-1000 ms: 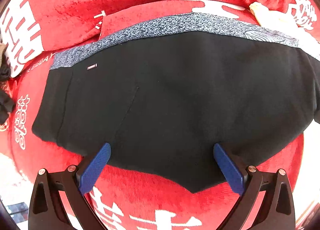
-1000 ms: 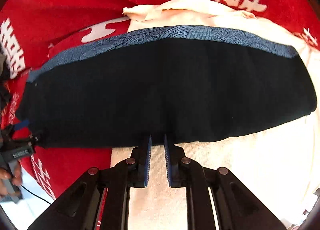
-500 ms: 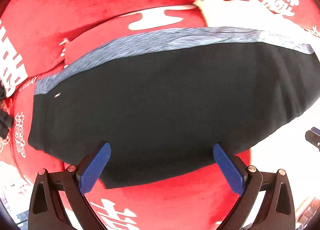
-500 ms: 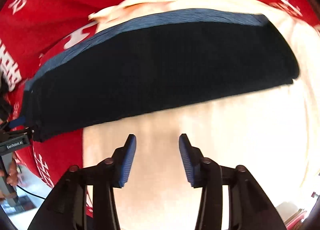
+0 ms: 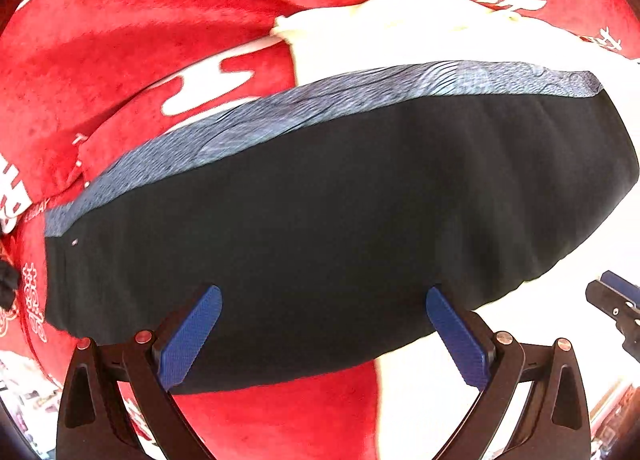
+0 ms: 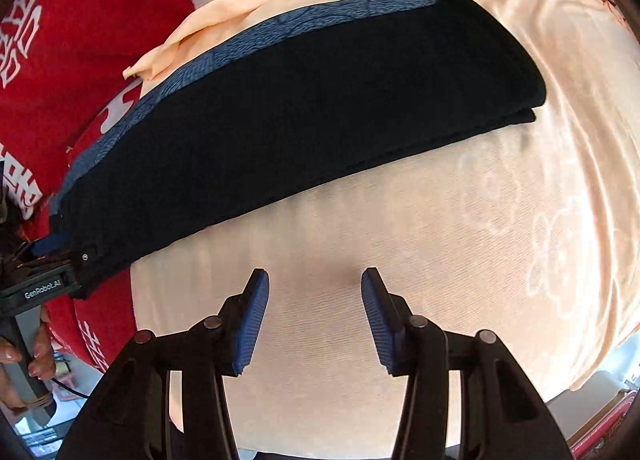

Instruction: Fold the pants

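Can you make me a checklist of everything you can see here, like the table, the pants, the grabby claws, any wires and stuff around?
Surface: red cloth with white characters, spread flat.
Job's things: black pants, folded into a long band, grey-blue waistband along the far edge, lying partly on a peach cloth.
Clutter: nothing seen.
Grippers: left gripper open over the pants, holding nothing; right gripper has just been opening, nothing between its pads, over the peach cloth.
Cables: thin dark cable below the person's hand.
Surroundings: blurred items past the table edge, too unclear to name.
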Motion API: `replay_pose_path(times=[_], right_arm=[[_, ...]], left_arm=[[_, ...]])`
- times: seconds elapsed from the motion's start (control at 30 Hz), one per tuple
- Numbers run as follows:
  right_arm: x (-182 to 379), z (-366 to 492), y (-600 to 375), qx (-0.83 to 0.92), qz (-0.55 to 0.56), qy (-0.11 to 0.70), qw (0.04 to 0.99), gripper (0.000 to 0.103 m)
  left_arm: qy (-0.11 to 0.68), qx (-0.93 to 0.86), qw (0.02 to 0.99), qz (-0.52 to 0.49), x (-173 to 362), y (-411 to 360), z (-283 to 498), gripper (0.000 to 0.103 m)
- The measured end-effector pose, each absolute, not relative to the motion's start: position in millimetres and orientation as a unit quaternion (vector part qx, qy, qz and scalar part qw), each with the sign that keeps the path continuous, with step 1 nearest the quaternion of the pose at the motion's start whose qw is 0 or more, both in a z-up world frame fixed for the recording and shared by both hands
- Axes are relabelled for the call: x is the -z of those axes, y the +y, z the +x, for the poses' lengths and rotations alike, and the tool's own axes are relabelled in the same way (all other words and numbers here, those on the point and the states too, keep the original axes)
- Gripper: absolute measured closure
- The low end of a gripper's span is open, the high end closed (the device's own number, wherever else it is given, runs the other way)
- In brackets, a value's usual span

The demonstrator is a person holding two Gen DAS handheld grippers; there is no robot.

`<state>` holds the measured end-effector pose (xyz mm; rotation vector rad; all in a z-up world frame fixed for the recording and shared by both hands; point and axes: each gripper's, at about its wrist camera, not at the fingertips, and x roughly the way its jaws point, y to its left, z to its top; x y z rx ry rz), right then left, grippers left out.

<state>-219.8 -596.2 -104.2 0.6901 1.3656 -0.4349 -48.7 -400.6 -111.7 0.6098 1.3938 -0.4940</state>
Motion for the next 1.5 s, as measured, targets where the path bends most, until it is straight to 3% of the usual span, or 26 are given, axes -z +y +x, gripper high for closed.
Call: replay_pose_path(times=[0.3, 0.57, 0.6, 0.77, 0.97, 1.2, 1.5], right_arm=[[103.8, -234.7, -641.6, 0.225, 0.341, 0.589, 0.698, 0.051], [109.4, -269.8, -740.3, 0.296, 0.483, 0.471, 0.676, 0.052], [112.3, -271.9, -749.9, 0.294, 0.503, 0.457, 0.672, 0.071], [108.2, -278.0, -760.9, 0.291, 0.508, 0.451, 0.674, 0.084], [107.4, -292.7, -754.2, 0.322, 0.495, 0.46, 0.663, 0.084], [69.1, -250.9, -739.3, 0.299, 0.388, 0.461, 0.74, 0.083], [104.8, -208.3, -726.9, 0.247, 0.377, 0.514, 0.73, 0.075]], left_arm=[[0.617, 0.246, 0.703, 0.253, 112.6, -465.4, -54.3, 0.0], [0.629, 0.232, 0.699, 0.248, 134.2, -483.8, -56.9, 0.0], [0.629, 0.233, 0.699, 0.248, 134.3, -483.8, -57.1, 0.0], [0.622, 0.242, 0.699, 0.256, 143.2, -478.4, -53.7, 0.0], [0.613, 0.242, 0.705, 0.263, 143.9, -477.7, -53.4, 0.0], [0.61, 0.236, 0.711, 0.256, 146.2, -475.7, -54.7, 0.0], [0.613, 0.241, 0.71, 0.251, 131.3, -452.8, -61.0, 0.0]])
